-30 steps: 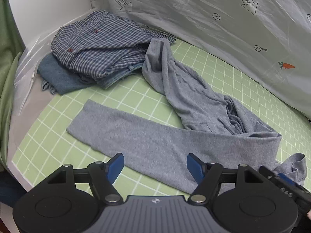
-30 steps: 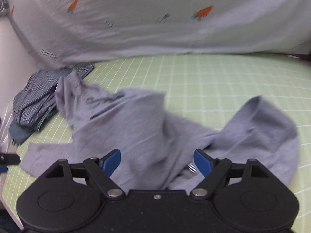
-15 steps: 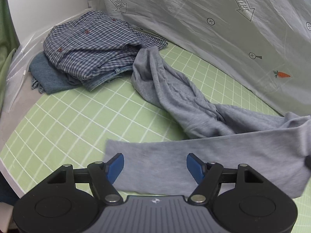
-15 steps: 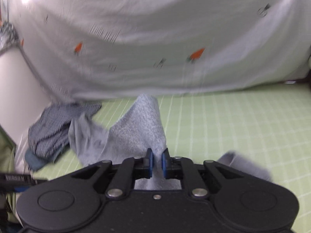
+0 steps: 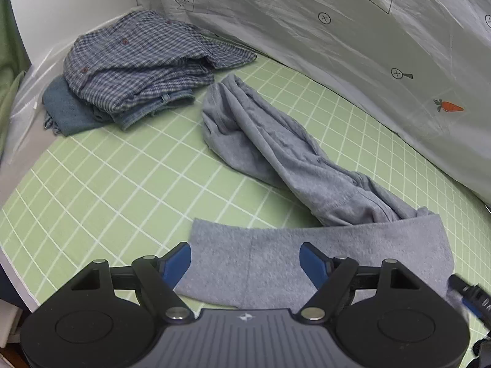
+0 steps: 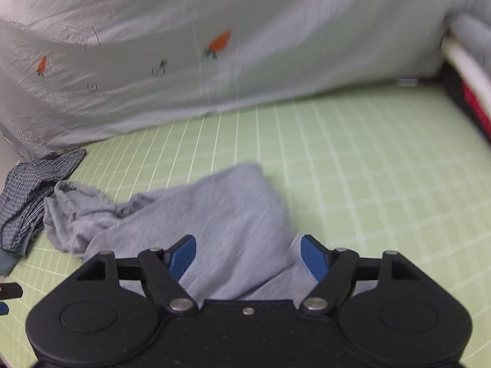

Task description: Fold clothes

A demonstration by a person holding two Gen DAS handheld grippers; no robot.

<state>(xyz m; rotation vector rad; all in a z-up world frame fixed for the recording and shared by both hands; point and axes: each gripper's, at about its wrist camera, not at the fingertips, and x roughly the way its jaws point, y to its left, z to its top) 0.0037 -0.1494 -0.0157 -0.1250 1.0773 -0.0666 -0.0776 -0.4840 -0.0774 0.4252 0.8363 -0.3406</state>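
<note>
Grey sweatpants (image 5: 276, 159) lie on the green grid mat (image 5: 107, 184). One leg runs bunched toward the back left; the other leg (image 5: 322, 257) lies flat across the front. My left gripper (image 5: 245, 260) is open just above that flat leg's near edge. In the right wrist view the same grey pants (image 6: 214, 214) lie folded over in a heap, and my right gripper (image 6: 245, 256) is open and empty right above them.
A checked shirt (image 5: 138, 61) lies on folded jeans (image 5: 70, 110) at the back left; it also shows in the right wrist view (image 6: 27, 190). A pale sheet with carrot prints (image 5: 368, 46) lines the far side. The mat's left edge (image 5: 12, 260) is close.
My right gripper, shut on the lifted grey leg half a second ago, has opened and let it drop. The front leg now lies shorter and further right. My left gripper stayed open.
</note>
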